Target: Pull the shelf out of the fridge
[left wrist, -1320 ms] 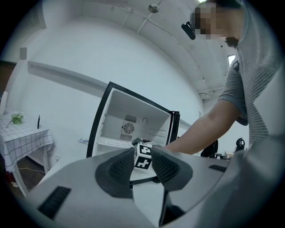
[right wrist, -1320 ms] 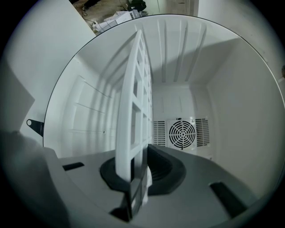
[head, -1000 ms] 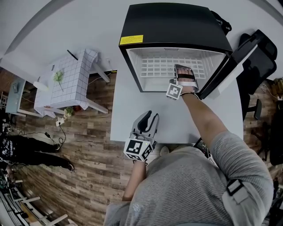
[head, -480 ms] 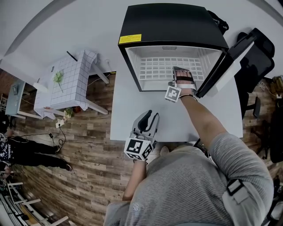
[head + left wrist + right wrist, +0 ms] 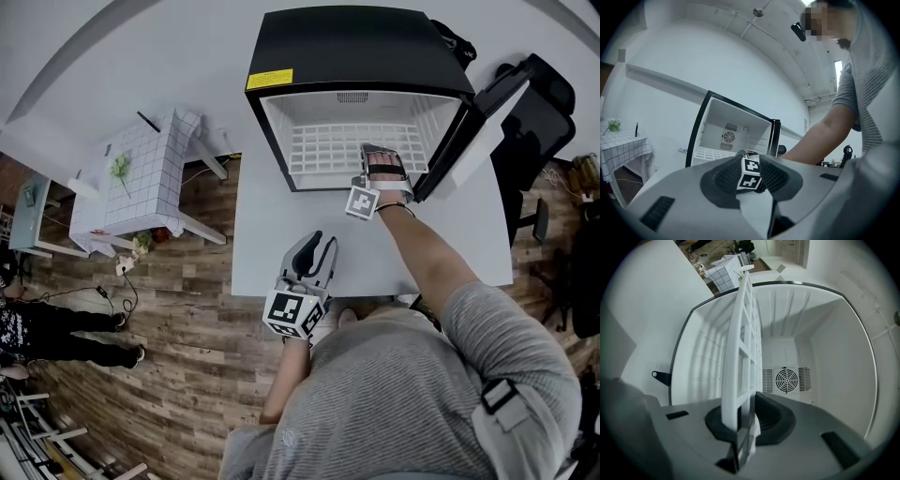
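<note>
Forearm outstretched toward upper centre, right gripper (image 5: 380,155) had its jaws clamped on the front edge of the white grid shelf (image 5: 323,145), which lay inside the open mini fridge (image 5: 356,42). Left gripper (image 5: 317,246) rested on the white table (image 5: 267,234), jaws parted and empty.

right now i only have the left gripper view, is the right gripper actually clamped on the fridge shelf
Observer: Yes. The right gripper view shows the right gripper shut on the front edge of the white grid shelf.
Operator: is the shelf out yet
Observer: No. In the head view it lies flat inside the mini fridge, gripped right of centre on its front edge.
Operator: where's my left gripper sitting
Observer: In the head view the left gripper is over the white table, near the person's edge, apart from the fridge.
</note>
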Action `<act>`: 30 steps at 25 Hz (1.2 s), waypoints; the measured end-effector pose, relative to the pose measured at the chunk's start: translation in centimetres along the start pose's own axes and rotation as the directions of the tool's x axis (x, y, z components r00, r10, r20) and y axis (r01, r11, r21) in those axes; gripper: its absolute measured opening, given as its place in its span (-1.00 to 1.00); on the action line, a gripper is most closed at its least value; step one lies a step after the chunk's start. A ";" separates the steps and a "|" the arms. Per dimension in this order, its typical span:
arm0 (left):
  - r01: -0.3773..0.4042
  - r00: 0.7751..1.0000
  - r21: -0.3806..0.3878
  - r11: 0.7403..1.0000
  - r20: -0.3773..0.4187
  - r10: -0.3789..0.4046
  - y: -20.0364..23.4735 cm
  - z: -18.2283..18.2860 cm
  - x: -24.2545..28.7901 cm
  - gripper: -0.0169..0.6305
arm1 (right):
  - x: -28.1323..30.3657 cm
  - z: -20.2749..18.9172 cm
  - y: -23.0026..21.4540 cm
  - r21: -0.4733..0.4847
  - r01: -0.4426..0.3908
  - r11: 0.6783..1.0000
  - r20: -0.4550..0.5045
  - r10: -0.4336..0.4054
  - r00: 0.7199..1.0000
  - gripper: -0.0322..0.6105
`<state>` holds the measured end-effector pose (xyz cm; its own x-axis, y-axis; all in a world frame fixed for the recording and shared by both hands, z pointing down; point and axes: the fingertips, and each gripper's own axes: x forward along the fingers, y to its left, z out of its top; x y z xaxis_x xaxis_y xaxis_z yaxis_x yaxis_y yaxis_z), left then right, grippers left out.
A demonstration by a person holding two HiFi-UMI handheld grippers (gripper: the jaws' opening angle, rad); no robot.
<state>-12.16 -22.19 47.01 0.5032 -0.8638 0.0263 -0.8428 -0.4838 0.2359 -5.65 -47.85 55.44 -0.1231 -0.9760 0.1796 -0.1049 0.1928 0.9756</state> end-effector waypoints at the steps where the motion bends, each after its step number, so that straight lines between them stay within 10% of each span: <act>1: 0.003 1.000 0.001 1.000 0.000 -0.003 -0.1 0.0 0.0 -0.60 | -0.2 0.0 0.1 0.002 -0.006 1.000 0.001 0.006 1.000 -0.79; 30: 0.004 1.000 0.058 0.998 0.012 -0.005 -1.0 0.6 -1.2 -0.65 | -2.7 0.1 0.8 0.001 -0.019 1.000 -0.003 0.019 1.000 -0.79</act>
<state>-12.04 -20.72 46.19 0.5050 -0.8630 0.0134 -0.8503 -0.4948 0.1793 -5.48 -45.06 55.70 -0.1224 -0.9725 0.1982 -0.1034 0.2111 0.9720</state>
